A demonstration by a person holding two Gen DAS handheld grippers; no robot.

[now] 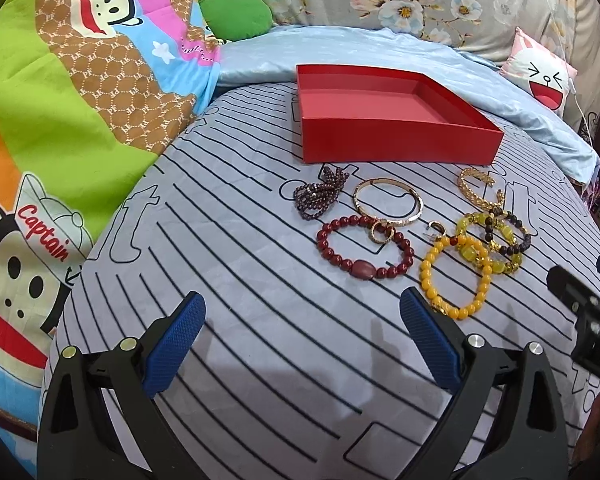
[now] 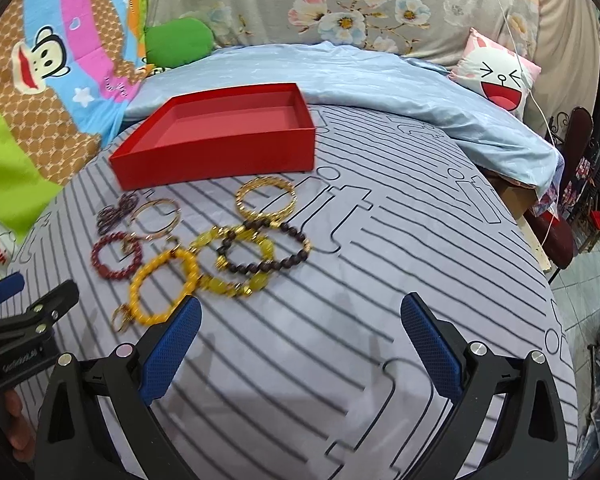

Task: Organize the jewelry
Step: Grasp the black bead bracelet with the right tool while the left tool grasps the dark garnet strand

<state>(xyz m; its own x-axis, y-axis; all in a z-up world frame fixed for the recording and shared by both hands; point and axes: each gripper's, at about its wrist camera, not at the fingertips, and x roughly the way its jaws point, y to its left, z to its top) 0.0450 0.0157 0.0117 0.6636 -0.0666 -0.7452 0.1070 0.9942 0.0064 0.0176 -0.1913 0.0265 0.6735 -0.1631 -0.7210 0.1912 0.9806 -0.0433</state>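
An empty red box [image 1: 384, 140] [image 2: 220, 152] sits on the striped grey sheet, behind a cluster of bracelets. Among them are a dark red bead bracelet [image 1: 342, 262] [image 2: 116, 258], an orange-yellow bead bracelet [image 1: 430, 276] [image 2: 162, 286], a thin gold bangle [image 1: 388, 204] [image 2: 156, 216], a gold chain bangle [image 1: 476, 186] [image 2: 266, 200], a dark brown bead bracelet [image 2: 266, 250] and a purple bead bundle [image 1: 318, 196] [image 2: 116, 210]. My left gripper [image 1: 302, 314] hangs open just short of the red bracelet. My right gripper [image 2: 300, 316] is open, near the yellow beads.
Cartoon monkey bedding [image 1: 60, 120] rises on the left. A light blue blanket [image 1: 380, 48] and a floral cushion lie behind the box. A pink rabbit pillow [image 2: 496, 76] is at the right, beyond it the bed edge and floor [image 2: 580, 280].
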